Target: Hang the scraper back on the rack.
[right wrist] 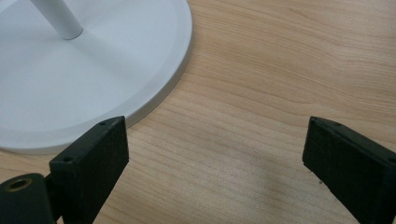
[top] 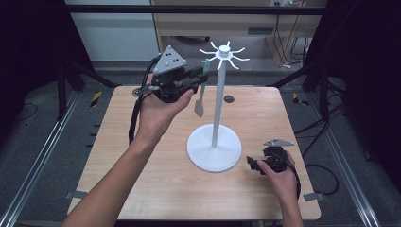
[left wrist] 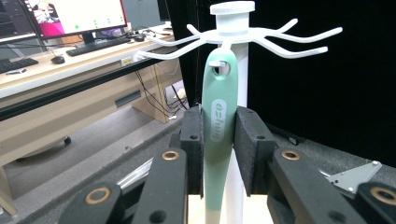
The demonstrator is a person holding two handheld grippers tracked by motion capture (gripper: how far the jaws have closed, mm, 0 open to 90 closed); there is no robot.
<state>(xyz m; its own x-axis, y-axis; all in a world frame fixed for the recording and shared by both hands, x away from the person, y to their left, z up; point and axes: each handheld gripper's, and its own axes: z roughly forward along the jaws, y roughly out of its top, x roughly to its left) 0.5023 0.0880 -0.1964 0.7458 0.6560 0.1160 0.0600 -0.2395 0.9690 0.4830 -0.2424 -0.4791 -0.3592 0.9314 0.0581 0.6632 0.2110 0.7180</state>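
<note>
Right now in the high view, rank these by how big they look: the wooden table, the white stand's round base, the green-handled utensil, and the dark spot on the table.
1. wooden table
2. round base
3. green-handled utensil
4. dark spot

Wooden worktop [top: 142,179] here, and the white stand's round base [top: 213,152] sits right of centre; a small dark disc [top: 229,99] lies near the far edge.

Lab or office workspace, desk with monitor [left wrist: 74,16], keyboard [left wrist: 95,45], cables, black-curtained recording rig
</note>
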